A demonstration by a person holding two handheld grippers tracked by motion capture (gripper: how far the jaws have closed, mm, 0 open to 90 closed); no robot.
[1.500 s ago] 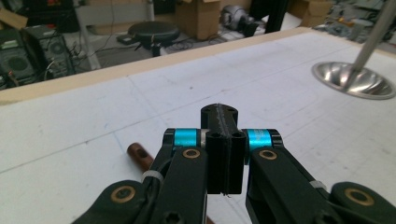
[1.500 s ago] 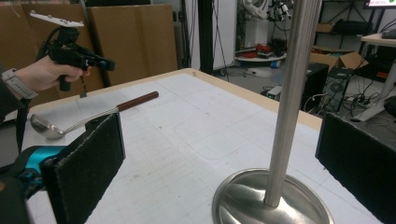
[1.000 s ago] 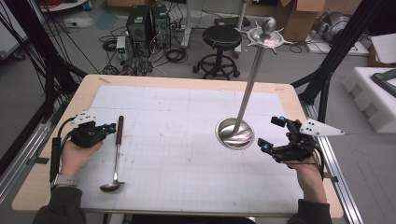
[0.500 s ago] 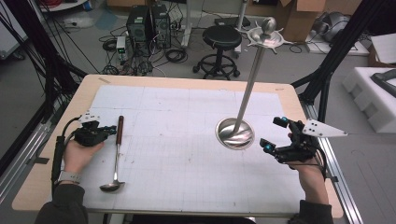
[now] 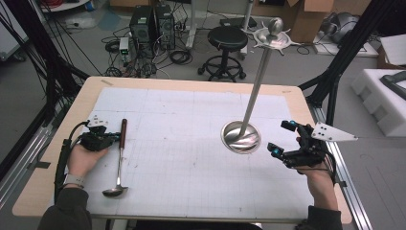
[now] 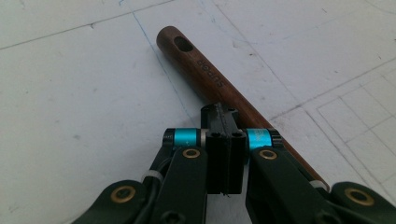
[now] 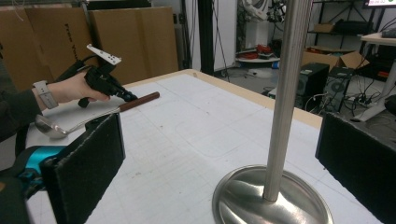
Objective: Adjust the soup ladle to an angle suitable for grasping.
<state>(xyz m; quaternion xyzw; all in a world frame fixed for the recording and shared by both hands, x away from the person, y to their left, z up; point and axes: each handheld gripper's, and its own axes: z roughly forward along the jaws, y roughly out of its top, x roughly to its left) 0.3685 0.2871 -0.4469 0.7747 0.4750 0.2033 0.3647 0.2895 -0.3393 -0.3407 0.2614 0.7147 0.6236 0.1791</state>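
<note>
- White gridded bench [image 5: 182, 143] under my hands, workshop clutter behind: cables, a stool [image 5: 227, 38], cardboard boxes.
- Nearest me, the ladle [image 5: 119, 158] lies flat on the bench, bowl toward me, wooden handle pointing away.
- My left tool [image 5: 109, 137] sits at the upper part of that handle. In the left gripper view its jaws are pressed together, tips resting against the side of the wood, not around it. So it holds nothing.
- Risk there, as I judge it: closed tips can only nudge. A round handle would roll or skid aside, and the bowl end would swing.
- My right tool [image 5: 282, 139] hovers just beside the stand [image 5: 242, 136], jaws spread wide and empty; in the right gripper view the pole rises between the two pads without touching either.
- Risk there: the stand is tall on a small round base, with a dish at the top. A sideways bump on the pole could tip it.
</note>
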